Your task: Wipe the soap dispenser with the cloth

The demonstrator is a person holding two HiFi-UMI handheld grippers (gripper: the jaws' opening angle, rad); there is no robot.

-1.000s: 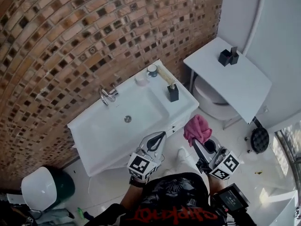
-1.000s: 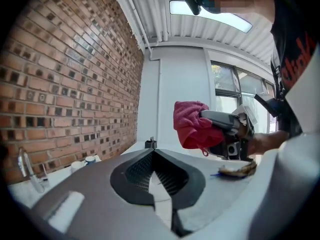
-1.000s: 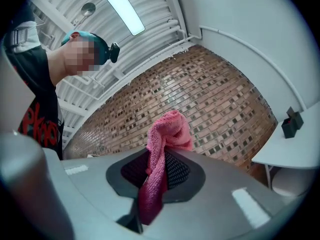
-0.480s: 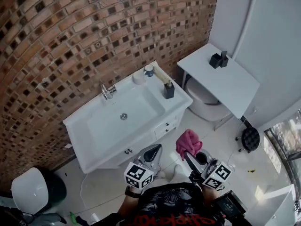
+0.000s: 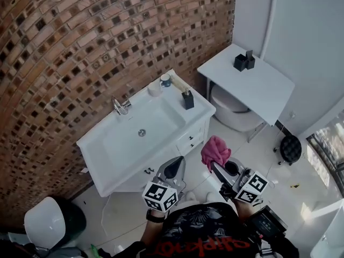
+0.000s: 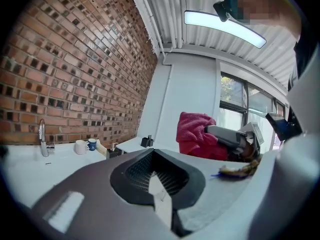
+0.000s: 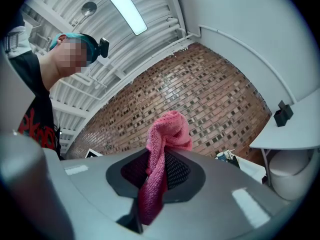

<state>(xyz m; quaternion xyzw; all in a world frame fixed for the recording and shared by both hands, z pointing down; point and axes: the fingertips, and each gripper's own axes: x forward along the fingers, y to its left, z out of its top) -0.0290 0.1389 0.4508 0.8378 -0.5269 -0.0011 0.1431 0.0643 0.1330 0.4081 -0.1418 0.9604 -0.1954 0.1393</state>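
Observation:
The black soap dispenser (image 5: 187, 99) stands on the right end of the white sink counter (image 5: 107, 149); it shows small in the left gripper view (image 6: 114, 151). A pink cloth (image 5: 215, 150) is bunched in my right gripper (image 5: 216, 167), which is shut on it; in the right gripper view the cloth (image 7: 161, 154) stands up from between the closed jaws. My left gripper (image 5: 176, 166) is shut and empty, held in front of the sink cabinet. Both grippers hang short of the counter, apart from the dispenser.
A faucet (image 5: 120, 106), a white cup (image 5: 155, 88) and a blue-and-white mug (image 5: 165, 80) stand at the counter's back. A white side table (image 5: 258, 90) with a black holder (image 5: 243, 61) stands over a toilet (image 5: 231, 109) at right. A bin (image 5: 54, 222) sits at lower left.
The view has shifted as the person moves; both grippers have moved across the floor before the sink, the cloth still gripped. The sink now sits a little further left and higher in view.

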